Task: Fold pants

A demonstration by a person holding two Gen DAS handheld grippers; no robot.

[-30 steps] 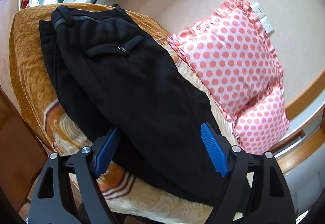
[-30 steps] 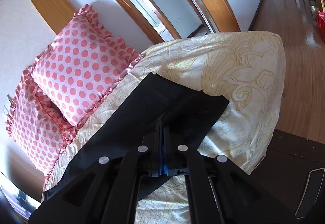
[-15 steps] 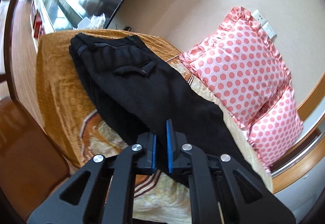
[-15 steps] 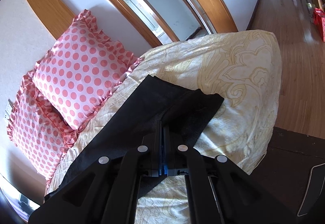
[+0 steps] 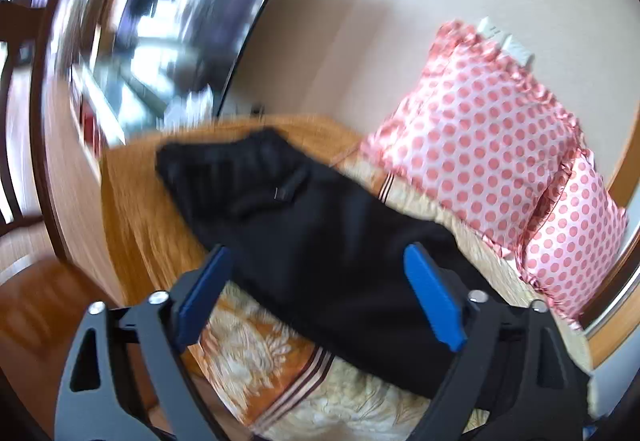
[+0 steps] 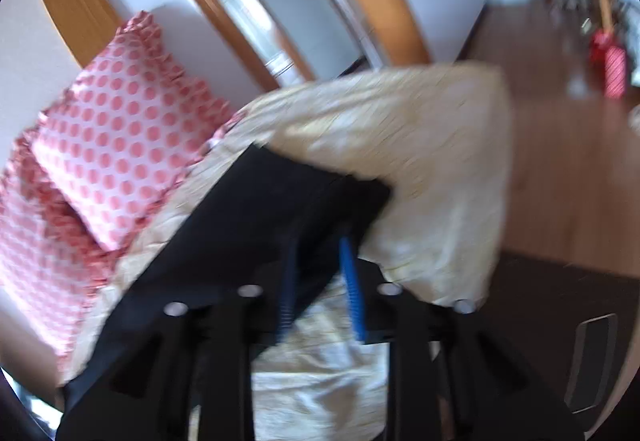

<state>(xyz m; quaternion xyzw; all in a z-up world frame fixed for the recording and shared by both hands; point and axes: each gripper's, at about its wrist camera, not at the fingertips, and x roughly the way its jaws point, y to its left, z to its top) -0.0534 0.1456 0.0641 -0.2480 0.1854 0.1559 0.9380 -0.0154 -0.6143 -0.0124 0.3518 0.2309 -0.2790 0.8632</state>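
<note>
The right claw [image 6: 322,283], parted, straddles the black pants [image 6: 256,225] on the bedspread [image 6: 420,145].

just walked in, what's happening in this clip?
A person with a handheld gripper in each hand is folding black pants laid lengthwise on a bed, beside two pink polka-dot pillows. The left gripper is wide open above the middle of the pants, holding nothing. The right gripper sits at the leg-hem end with its jaws parted around the cloth. Both views are motion-blurred, so the hands are moving.
</note>
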